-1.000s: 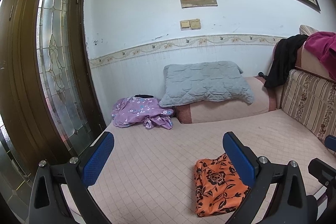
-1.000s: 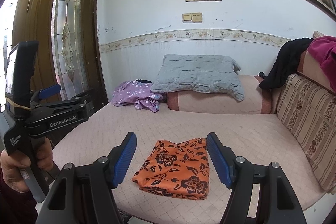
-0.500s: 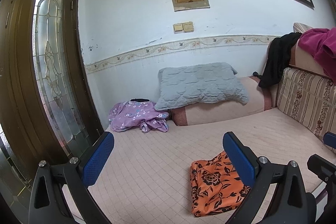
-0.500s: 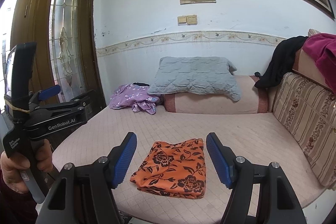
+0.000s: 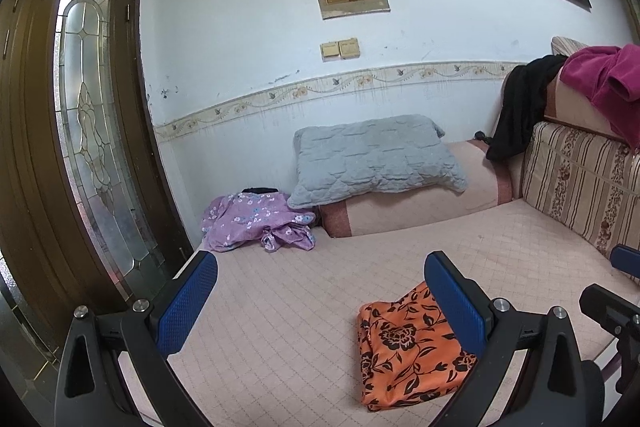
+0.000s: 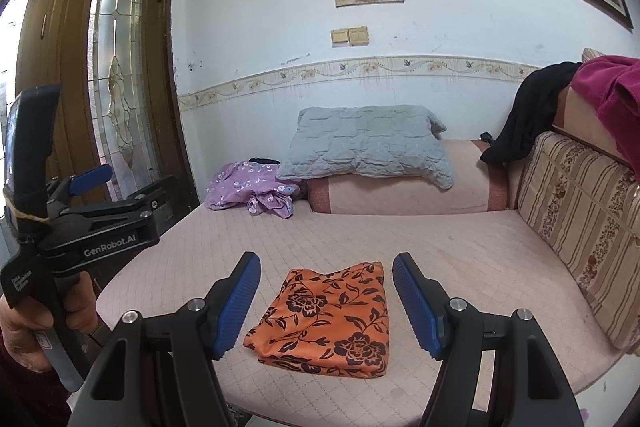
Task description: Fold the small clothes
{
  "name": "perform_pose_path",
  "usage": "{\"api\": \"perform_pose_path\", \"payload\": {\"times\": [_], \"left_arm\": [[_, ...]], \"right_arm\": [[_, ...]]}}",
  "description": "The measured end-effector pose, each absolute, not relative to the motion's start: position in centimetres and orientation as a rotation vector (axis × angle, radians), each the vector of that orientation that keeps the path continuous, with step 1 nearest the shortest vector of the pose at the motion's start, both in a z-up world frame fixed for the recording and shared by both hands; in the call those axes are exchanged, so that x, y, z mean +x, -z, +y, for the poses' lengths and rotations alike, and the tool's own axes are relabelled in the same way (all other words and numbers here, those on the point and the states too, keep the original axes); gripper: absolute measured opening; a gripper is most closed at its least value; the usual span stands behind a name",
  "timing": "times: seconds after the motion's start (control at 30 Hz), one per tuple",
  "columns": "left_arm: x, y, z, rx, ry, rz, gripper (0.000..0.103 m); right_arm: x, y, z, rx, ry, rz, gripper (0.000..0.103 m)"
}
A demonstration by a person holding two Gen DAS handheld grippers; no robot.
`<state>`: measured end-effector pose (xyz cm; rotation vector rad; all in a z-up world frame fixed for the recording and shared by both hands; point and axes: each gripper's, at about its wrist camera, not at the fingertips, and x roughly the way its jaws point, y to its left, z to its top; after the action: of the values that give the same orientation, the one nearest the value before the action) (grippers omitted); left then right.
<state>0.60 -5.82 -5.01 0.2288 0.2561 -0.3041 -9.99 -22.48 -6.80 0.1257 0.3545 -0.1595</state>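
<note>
An orange cloth with a black flower print (image 6: 326,321) lies folded into a flat rectangle near the front edge of the pink couch seat (image 6: 460,259). It also shows in the left wrist view (image 5: 404,347), partly behind the right finger. My right gripper (image 6: 326,301) is open and empty, held above and in front of the cloth. My left gripper (image 5: 320,301) is open and empty, to the left of the cloth and off it. A crumpled purple flowered garment (image 6: 252,189) lies at the far left corner, also seen in the left wrist view (image 5: 256,221).
A grey quilted pillow (image 6: 368,143) rests on a pink bolster against the back wall. A striped backrest cushion (image 6: 580,223) lines the right side, with a black garment (image 6: 524,119) and a magenta one (image 6: 616,91) draped above. A wooden glass door (image 5: 80,147) stands left.
Both grippers have drawn back and risen slightly from the folded orange cloth, with the left view swinging a little to the right. The cloth has not moved. Both grippers stay open.
</note>
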Motion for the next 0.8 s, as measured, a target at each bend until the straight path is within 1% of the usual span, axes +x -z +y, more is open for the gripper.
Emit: {"api": "perform_pose_path", "payload": {"times": [0.53, 0.8], "left_arm": [[4.2, 6.6, -2.7, 0.186, 0.267, 0.312, 0.103], [5.1, 6.6, -1.4, 0.157, 0.257, 0.315, 0.103]], "right_arm": [[-5.0, 7.4, -19.4, 0.071, 0.115, 0.412, 0.072], [-3.3, 7.3, -18.0, 0.037, 0.101, 0.428, 0.072]]}}
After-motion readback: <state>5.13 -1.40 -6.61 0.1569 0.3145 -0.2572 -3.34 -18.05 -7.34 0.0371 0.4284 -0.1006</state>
